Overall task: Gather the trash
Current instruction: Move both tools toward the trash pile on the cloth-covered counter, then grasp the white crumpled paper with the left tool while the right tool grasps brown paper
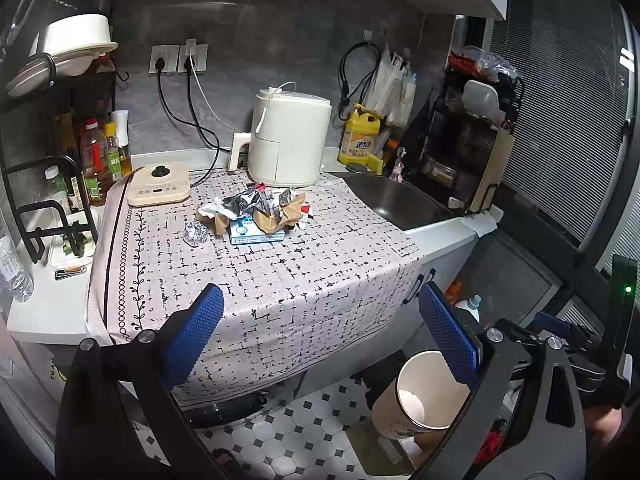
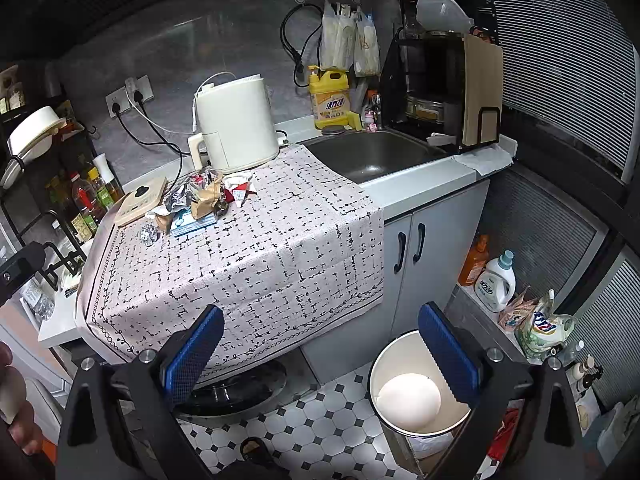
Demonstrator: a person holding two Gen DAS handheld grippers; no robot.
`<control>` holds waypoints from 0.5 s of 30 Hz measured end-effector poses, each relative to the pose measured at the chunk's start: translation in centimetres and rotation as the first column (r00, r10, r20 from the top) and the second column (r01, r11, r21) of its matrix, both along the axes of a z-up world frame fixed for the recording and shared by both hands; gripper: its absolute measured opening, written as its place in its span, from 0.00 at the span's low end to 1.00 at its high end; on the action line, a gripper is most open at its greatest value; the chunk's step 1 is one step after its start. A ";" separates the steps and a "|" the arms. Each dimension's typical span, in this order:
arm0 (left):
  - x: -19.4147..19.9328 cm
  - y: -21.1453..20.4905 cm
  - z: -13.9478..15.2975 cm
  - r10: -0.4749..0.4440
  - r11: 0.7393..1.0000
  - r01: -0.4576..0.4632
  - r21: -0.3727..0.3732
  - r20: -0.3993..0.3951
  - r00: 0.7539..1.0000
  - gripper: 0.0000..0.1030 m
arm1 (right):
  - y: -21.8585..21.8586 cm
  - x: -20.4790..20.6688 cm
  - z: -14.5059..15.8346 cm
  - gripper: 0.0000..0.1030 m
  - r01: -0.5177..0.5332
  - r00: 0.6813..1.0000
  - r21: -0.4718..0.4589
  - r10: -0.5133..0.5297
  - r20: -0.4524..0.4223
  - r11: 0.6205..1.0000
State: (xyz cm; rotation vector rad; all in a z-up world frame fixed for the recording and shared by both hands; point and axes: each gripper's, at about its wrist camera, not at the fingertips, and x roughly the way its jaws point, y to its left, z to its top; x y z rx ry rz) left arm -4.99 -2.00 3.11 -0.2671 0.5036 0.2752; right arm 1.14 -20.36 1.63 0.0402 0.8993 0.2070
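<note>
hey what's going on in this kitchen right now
A person holds a gripper in each hand, and both the left gripper and the right gripper are open and empty, hovering in front of the counter. A pile of trash sits on the patterned cloth near the air fryer, with a foil ball beside it. A white bin stands on the floor below, apparently with nothing in it. No trash has been picked up yet.

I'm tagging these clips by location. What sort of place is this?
Most likely a small home kitchen: a steel sink set into the counter, a cream air fryer plugged in at the wall, and cooking-oil bottles on a rack beside it.
</note>
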 end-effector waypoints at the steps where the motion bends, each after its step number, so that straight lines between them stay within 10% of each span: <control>1: 0.0 -0.1 0.0 0.001 1.000 -0.001 0.000 0.000 1.000 0.94 | 0.0 0.0 0.0 0.93 0.001 1.000 0.001 -0.001 -0.001 1.000; 15: 0.5 2.9 -0.2 0.086 0.996 -0.086 -0.009 -0.010 0.996 0.94 | 1.7 1.5 -0.9 0.93 -0.042 0.998 0.019 0.043 -0.042 0.999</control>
